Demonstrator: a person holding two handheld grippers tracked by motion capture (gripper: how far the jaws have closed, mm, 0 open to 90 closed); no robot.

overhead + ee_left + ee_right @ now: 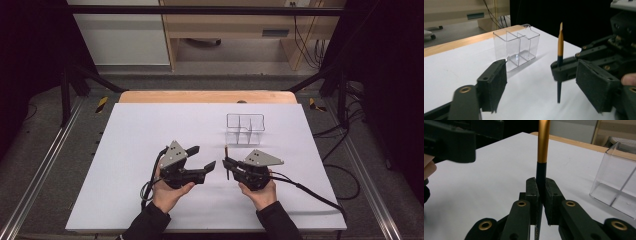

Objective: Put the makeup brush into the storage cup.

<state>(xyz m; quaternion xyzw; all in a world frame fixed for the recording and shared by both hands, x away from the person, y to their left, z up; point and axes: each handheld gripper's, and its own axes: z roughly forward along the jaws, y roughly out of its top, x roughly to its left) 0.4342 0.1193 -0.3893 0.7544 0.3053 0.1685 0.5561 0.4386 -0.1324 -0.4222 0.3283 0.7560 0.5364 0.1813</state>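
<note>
The makeup brush [560, 47], gold ferrule over a black handle, stands nearly upright, clamped at its handle between the closed jaws of the right gripper [226, 162], toward the near edge of the white table [140, 130] and a little right of its middle. The left gripper [202, 157] sits just beside it with its jaws spread wide and nothing between them, its pads [495, 85] apart from the brush. Beyond the brush, toward the far right part of the table, stands the clear acrylic organizer [245, 128], divided into compartments and empty as far as I can see. The grip sits low on a slim handle, so a knock against the organizer's rim could tilt or slip the brush, and the light organizer could skid or tip. Tiny print runs along the handle in the right gripper view, too small to read.
</note>
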